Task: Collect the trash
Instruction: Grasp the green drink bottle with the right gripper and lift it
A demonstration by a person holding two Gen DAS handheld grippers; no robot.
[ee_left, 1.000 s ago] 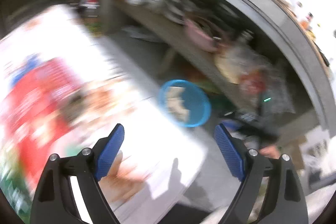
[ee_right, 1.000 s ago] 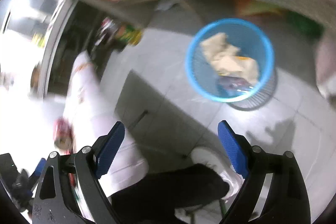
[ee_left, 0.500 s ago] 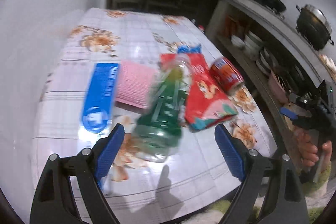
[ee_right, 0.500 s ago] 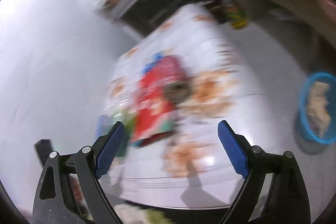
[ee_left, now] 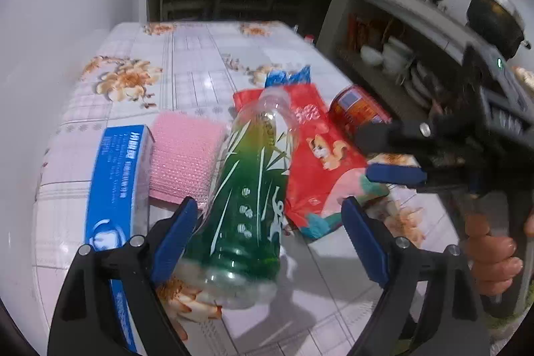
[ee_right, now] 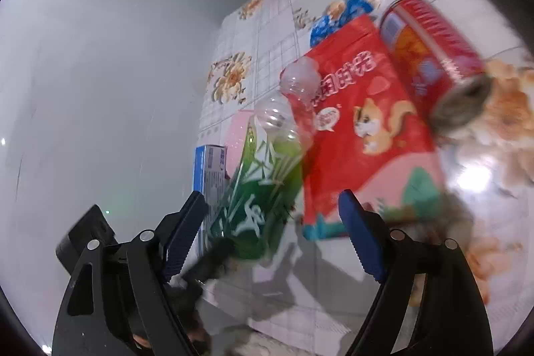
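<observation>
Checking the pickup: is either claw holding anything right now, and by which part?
Nothing is held. The left claw is open around the green bottle; the right claw is closing, empty.

Both wrist cameras look steeply down at the tabletop (ee_left: 187, 55) from close above its near edge; both views share the green bottle (ee_left: 247, 199) and red bag (ee_right: 363, 122).

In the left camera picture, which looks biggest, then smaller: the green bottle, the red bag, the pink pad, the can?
1. Green bottle, though it lies nearest the camera, which makes it look bigger.
2. Red bag.
3. Pink pad, partly hidden by the bottle.
4. Can, partly hidden by the right gripper.
</observation>
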